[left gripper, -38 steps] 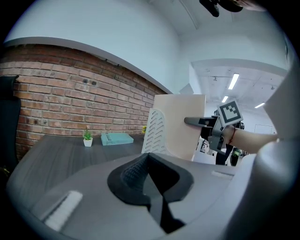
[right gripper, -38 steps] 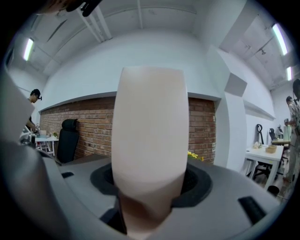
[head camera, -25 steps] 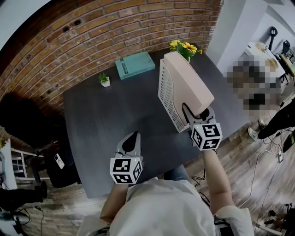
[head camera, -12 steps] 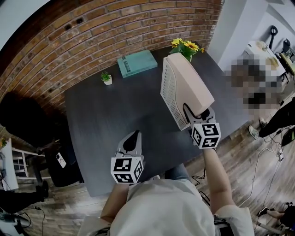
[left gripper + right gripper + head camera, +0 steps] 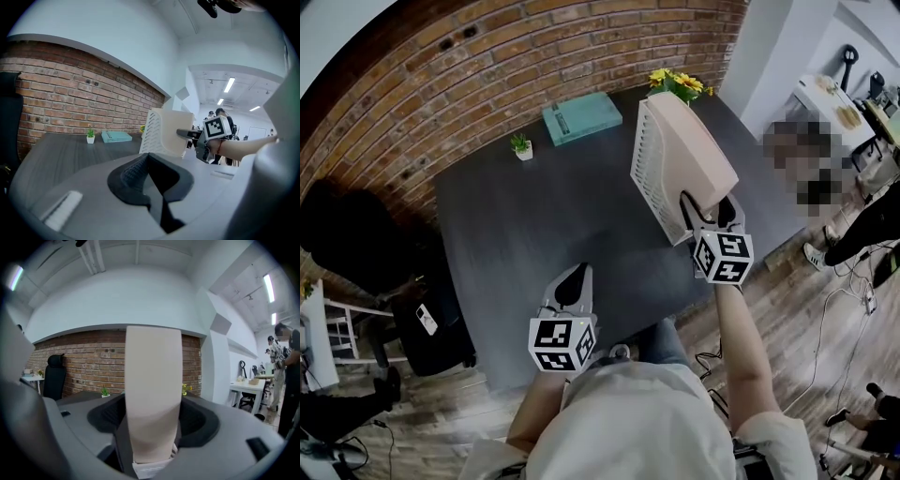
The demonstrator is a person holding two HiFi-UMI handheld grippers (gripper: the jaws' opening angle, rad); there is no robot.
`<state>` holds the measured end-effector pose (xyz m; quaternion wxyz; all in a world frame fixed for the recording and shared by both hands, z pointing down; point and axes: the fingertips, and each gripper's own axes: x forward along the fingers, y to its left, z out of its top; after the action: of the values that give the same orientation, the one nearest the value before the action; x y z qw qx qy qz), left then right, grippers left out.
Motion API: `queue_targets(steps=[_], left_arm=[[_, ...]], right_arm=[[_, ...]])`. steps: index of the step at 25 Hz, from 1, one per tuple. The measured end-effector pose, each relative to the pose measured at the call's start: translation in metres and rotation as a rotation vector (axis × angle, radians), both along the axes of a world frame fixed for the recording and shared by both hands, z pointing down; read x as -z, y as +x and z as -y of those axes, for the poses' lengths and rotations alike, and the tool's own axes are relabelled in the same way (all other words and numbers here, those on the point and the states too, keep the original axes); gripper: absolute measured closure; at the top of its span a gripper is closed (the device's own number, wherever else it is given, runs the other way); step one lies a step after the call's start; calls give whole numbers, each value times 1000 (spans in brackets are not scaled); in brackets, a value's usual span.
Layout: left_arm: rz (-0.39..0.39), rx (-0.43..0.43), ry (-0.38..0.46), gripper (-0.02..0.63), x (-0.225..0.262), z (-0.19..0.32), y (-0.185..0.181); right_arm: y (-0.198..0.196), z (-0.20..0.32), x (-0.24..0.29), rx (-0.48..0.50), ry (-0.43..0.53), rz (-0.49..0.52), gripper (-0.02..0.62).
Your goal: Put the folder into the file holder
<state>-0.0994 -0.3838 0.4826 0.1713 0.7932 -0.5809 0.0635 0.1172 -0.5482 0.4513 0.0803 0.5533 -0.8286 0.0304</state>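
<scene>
Pale beige folder (image 5: 698, 155), broad-spined, standing tilted in the white slatted file holder (image 5: 654, 183) at the right of the dark desk (image 5: 534, 225). It sits in the holder as it did a second ago, while the right gripper's (image 5: 710, 202) jaws have just been opening. Its near end lies between those jaws, now spread wide; the left gripper's (image 5: 577, 274) jaws are together, empty.

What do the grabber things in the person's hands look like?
The left hand-held gripper and the right hand-held gripper are each grey, with two dark pointed jaws and a white cube printed with black square markers. The right one's jaws have just been opening, with the folder between them. The person wears a light short-sleeved top.
</scene>
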Motion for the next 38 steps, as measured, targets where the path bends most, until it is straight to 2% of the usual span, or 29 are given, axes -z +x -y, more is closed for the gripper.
queue_targets(steps=[6,9,13,16,22,30,38], left_arm=[[-12,17,6,595,-1,-19,-9],[-17,20,11,594,2,-27,-6],[1,0,34,594,13,-42,10],[6,-7,34,594,19,-60,23],[12,-31,45,594,32,-114,58],[17,-40,58,594,35,-197,88],[11,-43,52,594,28,-271,104]], right_arm=[[5,-54,-9,-26,-33,-13,274],[1,-90,-14,11,-49,-18,343],[1,-136,-7,37,-37,-11,486],[4,-171,5,45,-25,17,535],[14,-247,31,86,12,57,577],[6,-352,35,180,73,-34,592],[20,-429,27,165,61,-11,592]])
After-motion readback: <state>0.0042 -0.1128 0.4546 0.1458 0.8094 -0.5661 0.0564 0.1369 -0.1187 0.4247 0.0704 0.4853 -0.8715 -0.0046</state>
